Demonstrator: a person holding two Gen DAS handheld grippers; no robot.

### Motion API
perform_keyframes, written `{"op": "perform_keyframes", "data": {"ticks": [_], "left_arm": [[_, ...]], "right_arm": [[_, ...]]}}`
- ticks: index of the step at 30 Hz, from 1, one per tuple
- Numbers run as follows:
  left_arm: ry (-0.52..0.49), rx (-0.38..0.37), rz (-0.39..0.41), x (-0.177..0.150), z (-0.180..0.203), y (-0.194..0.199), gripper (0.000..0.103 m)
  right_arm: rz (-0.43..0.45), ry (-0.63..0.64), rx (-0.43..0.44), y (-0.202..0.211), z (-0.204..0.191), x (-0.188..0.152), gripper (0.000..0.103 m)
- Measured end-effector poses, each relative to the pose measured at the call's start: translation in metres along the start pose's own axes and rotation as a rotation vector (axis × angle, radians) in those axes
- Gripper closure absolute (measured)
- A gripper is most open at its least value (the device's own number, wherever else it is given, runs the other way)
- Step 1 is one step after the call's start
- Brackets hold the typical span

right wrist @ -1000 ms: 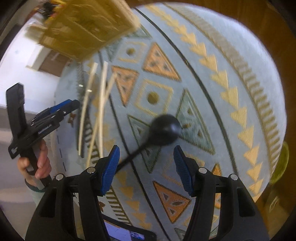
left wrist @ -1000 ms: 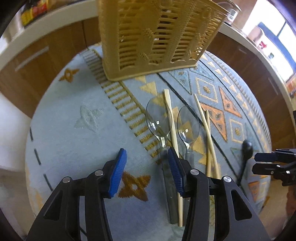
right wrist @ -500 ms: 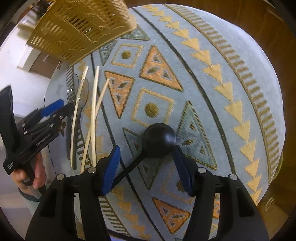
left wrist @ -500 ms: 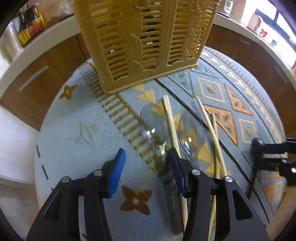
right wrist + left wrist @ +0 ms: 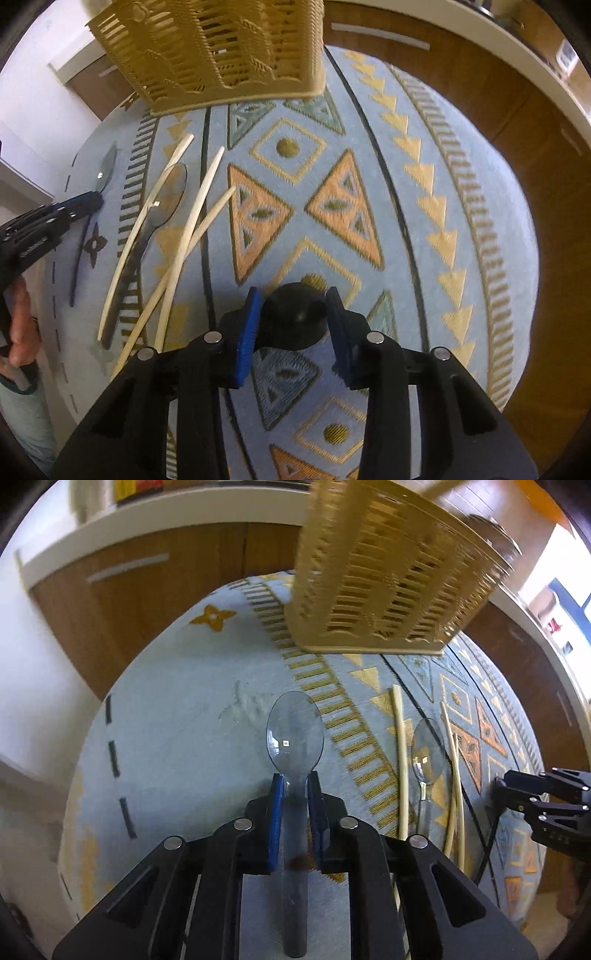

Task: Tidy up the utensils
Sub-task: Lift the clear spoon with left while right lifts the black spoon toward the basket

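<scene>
Utensils lying spread over a pale blue round cloth with orange and yellow triangles (image 5: 184, 720), in front of a tan slatted plastic basket (image 5: 388, 590) standing at its far side.

Closing the left gripper (image 5: 295, 781) on the neck of a clear grey plastic spoon (image 5: 294, 734), the blue pads (image 5: 276, 812) pressing on both sides just below the bowl. Pointing that spoon's bowl away toward the basket, handle running back between the black fingers. Seen from the right wrist, sitting at the far left edge of the cloth (image 5: 107, 166), low over it; not telling whether it is touching the cloth.

Closing the right gripper (image 5: 293, 299) around the round bowl of a black plastic spoon (image 5: 295, 314), the bowl sitting between the blue pads, which look to be against its sides. Trailing its thin black handle (image 5: 487, 842) down past the right gripper (image 5: 535, 794) in the left wrist view.

Lying between the two grippers: a second clear plastic spoon (image 5: 427, 751) and three pale wooden chopsticks (image 5: 199, 206), all flat on the cloth, tips toward the basket, one chopstick left of the spoon, two crossing right of it.

Gripping the left tool's handle, a person's hand (image 5: 18, 325) showing at the left edge. Running behind the cloth, brown wooden cabinets (image 5: 147, 590).
</scene>
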State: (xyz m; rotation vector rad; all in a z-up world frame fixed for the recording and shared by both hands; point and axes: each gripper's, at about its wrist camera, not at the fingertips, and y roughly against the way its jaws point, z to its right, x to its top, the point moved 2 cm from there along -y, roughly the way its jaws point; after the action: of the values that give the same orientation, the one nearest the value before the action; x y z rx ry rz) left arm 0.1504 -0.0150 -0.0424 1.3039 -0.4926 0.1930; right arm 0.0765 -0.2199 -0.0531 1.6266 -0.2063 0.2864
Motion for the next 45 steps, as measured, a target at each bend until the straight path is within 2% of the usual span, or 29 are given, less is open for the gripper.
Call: {"op": "perform_keyframes", "data": {"ticks": [2,5,6,8,11,13,14,15,16,17,21,24,25,26,35,40,43,45], "left_arm": [[0.007,-0.027,-0.013,0.002,-0.005,0.001,0.082],[-0.023,-0.034,-0.013,0.008,-0.002,-0.001,0.048],[-0.034,-0.024,-0.007,0.011,-0.003,0.001,0.046],[-0.057,0.004,-0.012,0.022,-0.002,-0.004,0.046],[-0.088,0.033,-0.084,0.03,0.003,-0.02,0.046],[-0.115,0.043,-0.08,0.035,0.009,-0.022,0.047],[-0.129,0.042,-0.091,0.037,0.012,-0.025,0.048],[-0.145,0.061,-0.09,0.037,0.015,-0.025,0.053],[-0.16,0.083,-0.085,0.038,0.018,-0.027,0.067],[-0.179,0.12,-0.081,0.039,0.02,-0.028,0.072],[-0.155,0.1,-0.072,0.041,0.016,-0.026,0.072],[-0.129,0.068,-0.052,0.04,0.01,-0.024,0.072],[-0.128,0.063,-0.049,0.039,0.007,-0.023,0.072],[-0.128,0.056,-0.043,0.038,0.004,-0.023,0.072],[-0.133,0.023,-0.012,0.035,-0.001,-0.021,0.072],[-0.134,0.015,-0.006,0.037,-0.002,-0.02,0.072],[-0.154,0.036,0.001,0.037,0.0,-0.02,0.072],[-0.163,0.046,0.007,0.037,0.003,-0.022,0.072]], "right_arm": [[0.0,-0.001,0.019,-0.003,0.003,0.005,0.071],[0.006,-0.026,0.058,-0.001,0.01,0.011,0.071],[0.013,-0.029,0.061,0.002,0.014,0.014,0.071],[0.022,-0.032,0.078,0.008,0.019,0.017,0.071],[0.021,-0.049,0.102,0.016,0.027,0.018,0.071],[0.026,-0.074,0.126,0.025,0.038,0.011,0.071],[0.007,-0.101,0.157,0.028,0.047,0.008,0.066],[-0.017,-0.133,0.19,0.027,0.051,0.005,0.06],[-0.039,-0.171,0.22,0.023,0.054,-0.003,0.046],[-0.057,-0.197,0.236,0.022,0.057,-0.006,0.041],[-0.141,-0.281,0.295,0.013,0.057,-0.015,0.042],[-0.174,-0.317,0.291,0.005,0.052,-0.012,0.058],[-0.183,-0.326,0.284,0.001,0.051,-0.01,0.065],[-0.193,-0.333,0.266,-0.002,0.049,-0.007,0.067],[-0.232,-0.272,0.104,-0.007,0.027,0.024,0.067],[-0.247,-0.213,0.016,-0.011,0.008,0.043,0.065],[-0.262,-0.192,-0.022,-0.014,-0.004,0.05,0.058],[-0.271,-0.184,-0.052,-0.015,-0.014,0.053,0.057]]}}
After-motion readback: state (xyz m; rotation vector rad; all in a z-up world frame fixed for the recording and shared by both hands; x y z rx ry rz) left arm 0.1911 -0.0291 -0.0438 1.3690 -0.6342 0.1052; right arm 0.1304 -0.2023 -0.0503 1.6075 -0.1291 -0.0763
